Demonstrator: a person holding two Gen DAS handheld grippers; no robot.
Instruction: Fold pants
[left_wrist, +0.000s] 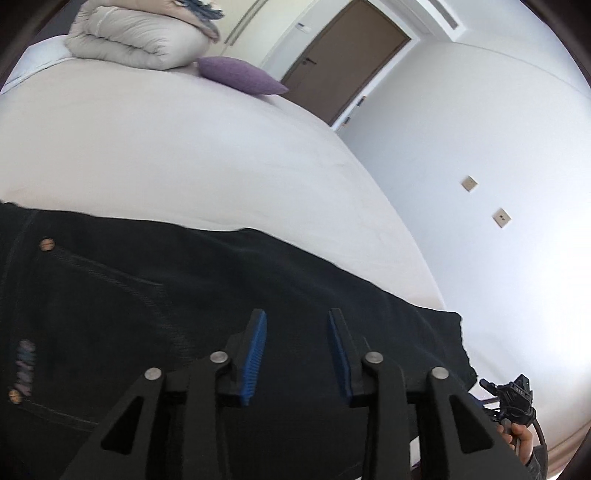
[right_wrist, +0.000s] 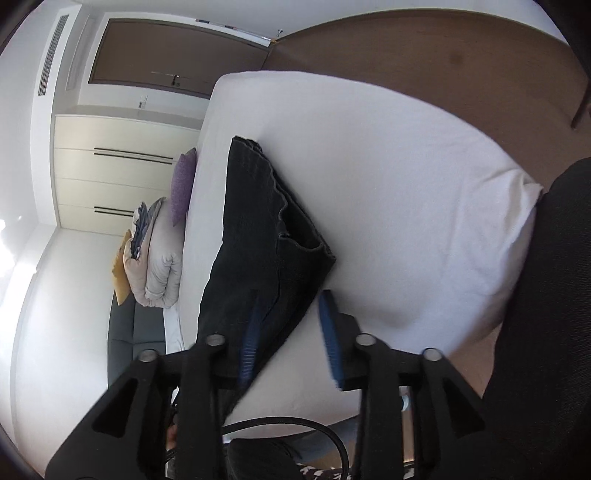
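Black jeans (left_wrist: 184, 302) lie flat on the white bed (left_wrist: 184, 147), with copper rivets and pocket stitching at the left. My left gripper (left_wrist: 297, 325) is open just above the jeans, its blue pads apart and empty. In the right wrist view the jeans (right_wrist: 258, 229) lie as a long folded strip running away across the bed (right_wrist: 388, 184). My right gripper (right_wrist: 290, 306) is open over the strip's near corner, with its left pad over the cloth and its right pad over the sheet. The right gripper also shows at the lower right of the left wrist view (left_wrist: 511, 398).
A folded beige duvet (left_wrist: 140, 40) and a purple cushion (left_wrist: 240, 75) lie at the far end of the bed. A brown door (left_wrist: 347, 59) and white wall (left_wrist: 498, 147) lie beyond. A black chair back (right_wrist: 546, 314) stands at the right.
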